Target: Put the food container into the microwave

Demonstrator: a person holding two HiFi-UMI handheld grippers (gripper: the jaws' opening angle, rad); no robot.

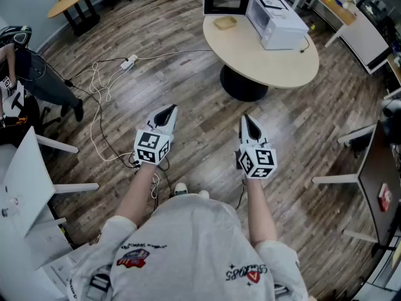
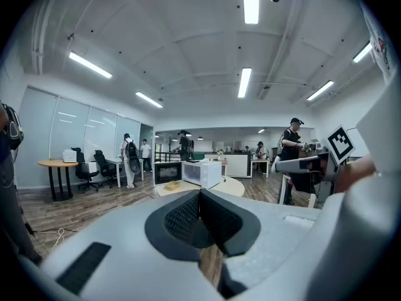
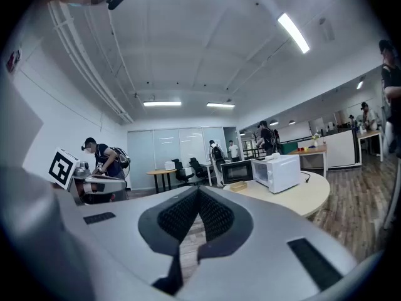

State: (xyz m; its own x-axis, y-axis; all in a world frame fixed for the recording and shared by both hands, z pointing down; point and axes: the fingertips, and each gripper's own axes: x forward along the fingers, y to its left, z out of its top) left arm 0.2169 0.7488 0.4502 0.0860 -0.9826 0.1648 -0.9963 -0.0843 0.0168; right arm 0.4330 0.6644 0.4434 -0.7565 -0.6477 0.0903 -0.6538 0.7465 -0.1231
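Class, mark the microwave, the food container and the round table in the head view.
microwave (image 1: 280, 19): head view, on its white top.
food container (image 1: 225, 22): head view, its middle.
round table (image 1: 269, 64): head view, bare tabletop.

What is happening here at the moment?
A person stands back from the round table, holding the left gripper and the right gripper out in front, both shut and empty. On the table, the microwave appears to have its door open. The food container lies beside it, untouched. The task has not really started.
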